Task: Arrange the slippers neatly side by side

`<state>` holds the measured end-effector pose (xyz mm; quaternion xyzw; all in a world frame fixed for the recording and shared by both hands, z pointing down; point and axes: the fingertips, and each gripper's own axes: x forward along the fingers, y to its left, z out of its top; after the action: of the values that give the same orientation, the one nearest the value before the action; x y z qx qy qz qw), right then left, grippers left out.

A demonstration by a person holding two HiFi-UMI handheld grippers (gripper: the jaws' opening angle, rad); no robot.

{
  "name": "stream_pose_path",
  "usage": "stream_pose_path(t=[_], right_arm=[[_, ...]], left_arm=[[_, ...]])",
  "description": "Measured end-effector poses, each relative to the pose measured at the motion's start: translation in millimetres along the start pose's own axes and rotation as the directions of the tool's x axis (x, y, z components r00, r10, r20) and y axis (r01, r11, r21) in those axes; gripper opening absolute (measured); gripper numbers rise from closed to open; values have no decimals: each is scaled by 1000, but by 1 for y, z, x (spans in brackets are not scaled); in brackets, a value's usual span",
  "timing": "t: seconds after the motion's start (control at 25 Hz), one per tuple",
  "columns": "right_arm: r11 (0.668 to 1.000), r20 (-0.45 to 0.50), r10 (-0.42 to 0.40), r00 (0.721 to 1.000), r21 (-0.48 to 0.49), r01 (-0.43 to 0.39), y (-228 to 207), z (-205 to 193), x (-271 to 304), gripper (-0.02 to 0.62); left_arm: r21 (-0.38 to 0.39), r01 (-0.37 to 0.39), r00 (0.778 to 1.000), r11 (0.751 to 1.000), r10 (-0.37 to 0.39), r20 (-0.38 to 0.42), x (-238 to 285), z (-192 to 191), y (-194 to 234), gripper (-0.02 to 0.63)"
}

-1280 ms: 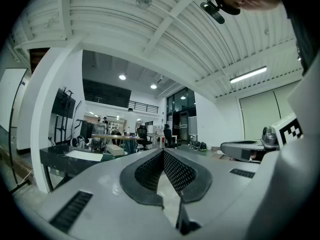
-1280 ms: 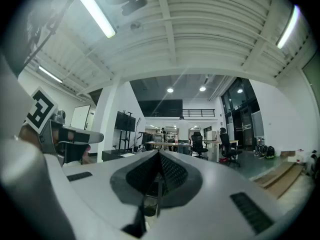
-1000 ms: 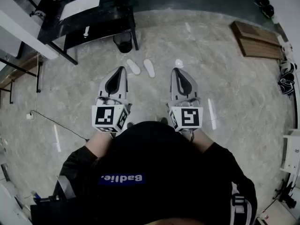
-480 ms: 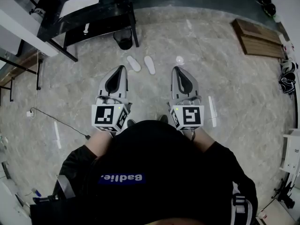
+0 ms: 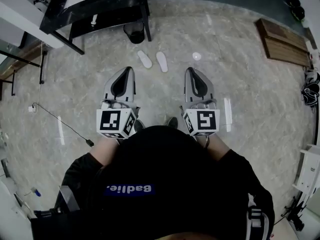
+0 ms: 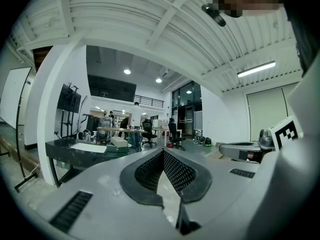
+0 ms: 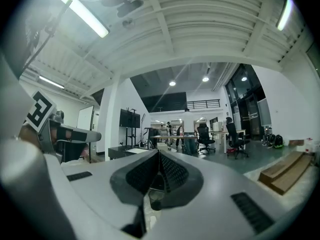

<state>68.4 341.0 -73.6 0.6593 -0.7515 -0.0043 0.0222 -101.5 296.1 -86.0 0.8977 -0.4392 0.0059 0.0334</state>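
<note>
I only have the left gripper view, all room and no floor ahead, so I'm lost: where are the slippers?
Observer: The head view shows both on the floor, near the black bin: the left slipper and the right slipper, neither held.
Operator: Are they side by side?
Observer: Close, with a gap, but not quite parallel: the left slipper slants more.
Operator: And the right gripper?
Observer: The right gripper is shut, nothing between its jaws.

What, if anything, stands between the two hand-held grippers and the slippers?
Nothing visible: only bare floor separates the left hand-held gripper and right hand-held gripper from the slippers; the bin stands beyond them.
</note>
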Motion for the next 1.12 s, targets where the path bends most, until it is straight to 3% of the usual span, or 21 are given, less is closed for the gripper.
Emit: stream_pose_path(t=[0.36,0.52,0.84,1.0,1.12], right_arm=[[996,-46,87,995,11,-86,-43,-38,30,0],[994,-97,106,990,32,-103,-63,-60,54,41],[994,-134,108,985,29,-106,-75,-70,68,44],[997,-165,80,983,14,-79,-63,-75,100,44],[999,-201,45,979,3,-45,-44,-83,152,44]], left_arm=[[18,-84,996,996,84,-30,40,-19,-15,-3],[17,-116,992,993,117,-46,59,-27,-11,-3],[12,-132,990,991,133,-53,67,-29,-6,-3],[0,-93,995,996,93,-47,82,-26,24,-3],[8,-59,998,998,59,-28,110,-18,79,-3]])
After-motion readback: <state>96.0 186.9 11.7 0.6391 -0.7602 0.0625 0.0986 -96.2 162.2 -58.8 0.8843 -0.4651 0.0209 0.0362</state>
